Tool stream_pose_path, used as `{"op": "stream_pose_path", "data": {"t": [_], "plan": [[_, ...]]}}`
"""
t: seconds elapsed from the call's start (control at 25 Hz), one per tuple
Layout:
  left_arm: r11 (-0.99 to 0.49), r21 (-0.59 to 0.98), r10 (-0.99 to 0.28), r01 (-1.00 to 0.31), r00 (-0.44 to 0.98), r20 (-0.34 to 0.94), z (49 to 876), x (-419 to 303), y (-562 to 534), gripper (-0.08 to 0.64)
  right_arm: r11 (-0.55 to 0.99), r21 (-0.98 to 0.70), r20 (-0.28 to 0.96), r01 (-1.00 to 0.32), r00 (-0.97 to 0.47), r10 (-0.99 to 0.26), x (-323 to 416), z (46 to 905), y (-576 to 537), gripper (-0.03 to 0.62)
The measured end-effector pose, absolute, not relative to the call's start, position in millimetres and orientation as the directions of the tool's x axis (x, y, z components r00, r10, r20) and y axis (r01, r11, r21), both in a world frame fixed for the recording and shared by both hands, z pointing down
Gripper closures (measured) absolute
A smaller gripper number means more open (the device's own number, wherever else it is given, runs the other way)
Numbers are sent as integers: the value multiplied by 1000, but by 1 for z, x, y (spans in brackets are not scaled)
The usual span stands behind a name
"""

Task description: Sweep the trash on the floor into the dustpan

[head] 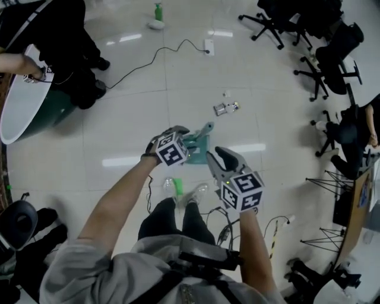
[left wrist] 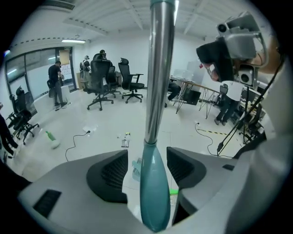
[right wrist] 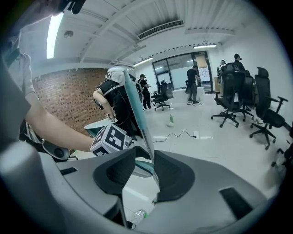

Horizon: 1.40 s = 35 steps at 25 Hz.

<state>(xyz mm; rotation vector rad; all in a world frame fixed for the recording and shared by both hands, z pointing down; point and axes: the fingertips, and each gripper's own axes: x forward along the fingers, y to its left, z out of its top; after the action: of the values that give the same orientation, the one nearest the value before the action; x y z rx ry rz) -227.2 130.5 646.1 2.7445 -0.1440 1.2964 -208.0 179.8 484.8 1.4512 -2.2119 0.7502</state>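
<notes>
Small trash (head: 225, 108) lies on the glossy white floor ahead of me, also visible as trash (left wrist: 124, 142) in the left gripper view. A teal dustpan-and-broom set (head: 199, 139) stands upright between my two grippers. My left gripper (head: 184, 135) (left wrist: 146, 154) is open around the fat teal grip (left wrist: 153, 192) of a metal pole, with a gap at each pad. My right gripper (head: 217, 157) (right wrist: 145, 157) is open too, and a thin teal handle (right wrist: 137, 109) runs up between its jaws, close against the right pad. The foot of both handles is hidden.
A clear plastic bottle (head: 171, 187) lies by my shoes, with cables behind them. A power strip with its cord (head: 208, 46) and a green bottle (head: 157, 15) lie farther out. Office chairs (head: 323, 53) and tripods (head: 332, 178) line the right side; a person stands by a tub (head: 24, 107) at left.
</notes>
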Motion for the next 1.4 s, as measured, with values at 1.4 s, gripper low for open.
{"op": "stream_pose_path", "data": {"t": [1.4], "plan": [[-996, -9, -67, -84, 722, 689, 576, -164, 143, 449, 401, 15, 381, -916, -366, -849, -175, 386, 110, 523]]}}
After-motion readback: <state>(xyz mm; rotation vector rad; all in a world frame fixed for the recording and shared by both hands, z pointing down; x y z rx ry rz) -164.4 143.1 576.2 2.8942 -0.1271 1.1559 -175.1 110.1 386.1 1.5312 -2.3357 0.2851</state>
